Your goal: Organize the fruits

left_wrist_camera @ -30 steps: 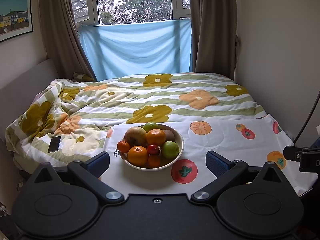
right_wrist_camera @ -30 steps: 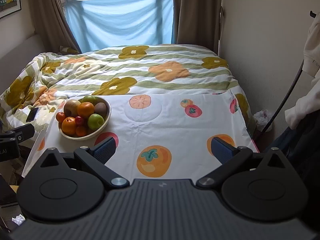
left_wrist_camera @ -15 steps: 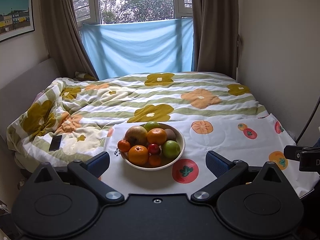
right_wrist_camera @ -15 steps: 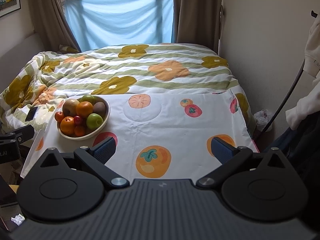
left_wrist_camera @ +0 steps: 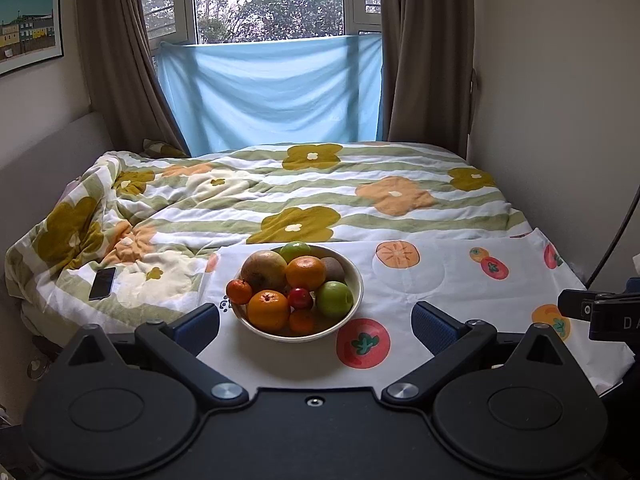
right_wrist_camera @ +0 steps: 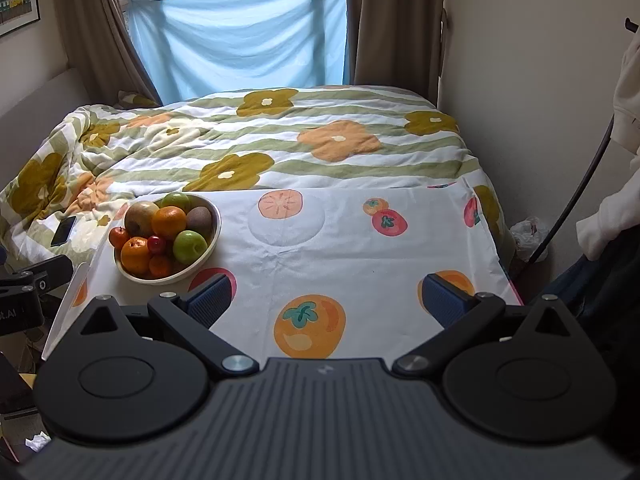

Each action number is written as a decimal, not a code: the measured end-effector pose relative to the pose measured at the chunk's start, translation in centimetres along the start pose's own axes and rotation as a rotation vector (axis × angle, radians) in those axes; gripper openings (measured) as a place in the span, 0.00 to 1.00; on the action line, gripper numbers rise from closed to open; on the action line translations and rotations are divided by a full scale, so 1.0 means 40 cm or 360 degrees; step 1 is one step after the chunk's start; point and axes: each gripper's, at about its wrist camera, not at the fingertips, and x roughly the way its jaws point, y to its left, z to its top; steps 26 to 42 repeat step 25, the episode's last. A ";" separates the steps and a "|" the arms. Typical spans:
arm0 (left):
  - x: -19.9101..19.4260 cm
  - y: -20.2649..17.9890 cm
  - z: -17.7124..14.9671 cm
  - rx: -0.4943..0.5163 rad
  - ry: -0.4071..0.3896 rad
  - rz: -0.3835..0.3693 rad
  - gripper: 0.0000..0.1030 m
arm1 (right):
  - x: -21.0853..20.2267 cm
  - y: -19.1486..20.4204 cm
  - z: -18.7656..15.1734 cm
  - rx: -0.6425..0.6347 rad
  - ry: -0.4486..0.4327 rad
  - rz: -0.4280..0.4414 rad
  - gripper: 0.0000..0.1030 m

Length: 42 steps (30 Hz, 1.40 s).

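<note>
A white bowl (left_wrist_camera: 357, 276) piled with fruit sits on a fruit-print cloth (left_wrist_camera: 440, 280) on the bed. It holds oranges (left_wrist_camera: 267, 309), a green apple (left_wrist_camera: 334, 298), a brownish apple (left_wrist_camera: 263, 269), a kiwi and small red fruits. My left gripper (left_wrist_camera: 316, 322) is open and empty, just short of the bowl. In the right wrist view the bowl (right_wrist_camera: 214, 227) lies far left. My right gripper (right_wrist_camera: 326, 300) is open and empty over the cloth (right_wrist_camera: 340, 240).
A dark phone (left_wrist_camera: 102, 283) lies on the flowered quilt (left_wrist_camera: 280, 200) left of the bowl. A wall runs along the bed's right side. The window with a blue sheet (left_wrist_camera: 272, 92) is behind. The right gripper's edge (left_wrist_camera: 592, 312) shows at the left view's right.
Both views have shifted slightly; the left gripper has crept a little toward the bowl. Both grippers stay open and empty.
</note>
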 end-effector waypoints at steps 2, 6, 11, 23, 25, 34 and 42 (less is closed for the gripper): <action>0.003 -0.001 0.002 0.0006 0.0000 0.0011 1.00 | 0.004 0.002 0.003 0.0001 0.0005 -0.0003 1.00; 0.007 -0.003 0.003 0.0014 0.0001 0.0024 1.00 | 0.008 0.006 0.004 0.0004 0.0009 -0.0005 1.00; 0.008 -0.003 0.004 0.0019 -0.0001 0.0026 1.00 | 0.017 0.005 0.009 0.0004 0.0013 -0.0002 1.00; 0.035 0.003 0.006 0.0054 0.0001 0.0033 1.00 | 0.048 0.008 0.013 0.0022 0.0034 -0.0009 1.00; 0.045 0.007 0.007 0.0042 0.0020 0.0012 1.00 | 0.061 0.007 0.015 0.0025 0.0044 -0.0008 1.00; 0.045 0.007 0.007 0.0042 0.0020 0.0012 1.00 | 0.061 0.007 0.015 0.0025 0.0044 -0.0008 1.00; 0.045 0.007 0.007 0.0042 0.0020 0.0012 1.00 | 0.061 0.007 0.015 0.0025 0.0044 -0.0008 1.00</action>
